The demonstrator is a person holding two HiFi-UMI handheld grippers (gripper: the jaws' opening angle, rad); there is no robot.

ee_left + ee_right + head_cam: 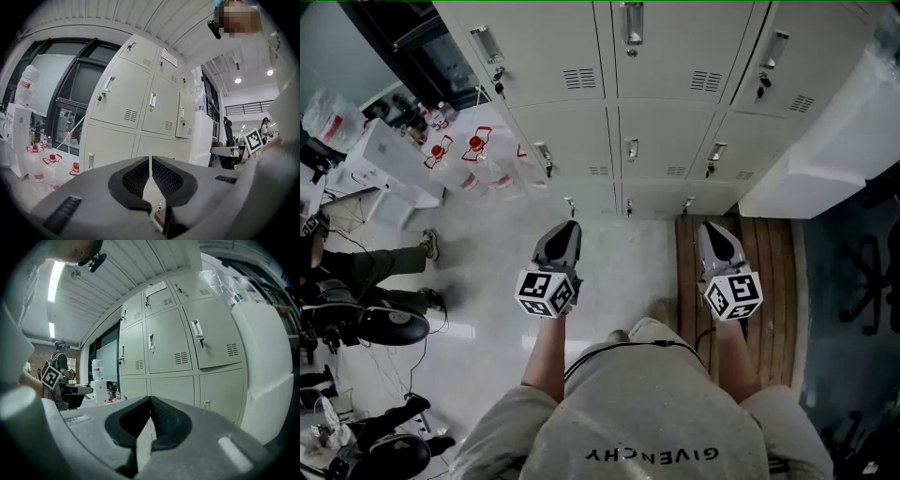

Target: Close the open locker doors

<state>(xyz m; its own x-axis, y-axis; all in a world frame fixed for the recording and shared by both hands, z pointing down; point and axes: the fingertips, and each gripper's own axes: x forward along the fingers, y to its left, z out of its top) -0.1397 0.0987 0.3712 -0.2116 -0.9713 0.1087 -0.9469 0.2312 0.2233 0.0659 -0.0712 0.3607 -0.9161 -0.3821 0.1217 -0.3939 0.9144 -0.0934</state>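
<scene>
Lockers: bank of pale grey metal lockers with vented doors and chrome handles, three columns wide, straight ahead of both grippers and well apart from them.
Doors: all looking flush with the cabinet front in the head view; whether the right column's middle door sits slightly proud cannot be told.
Left gripper: grey left gripper held about level, pointing at the lockers; jaws closed together, nothing between them.
Right gripper: grey right gripper alongside, also aimed at the lockers; jaws closed and empty.
Floor: pale glossy floor under the left gripper, strip of brown wooden boards under the right.
Left side: clear plastic water bottles with red caps standing near the lockers' left end; seated person in dark trousers further out.
Right side: large white wrapped block against the lockers' right end.
</scene>
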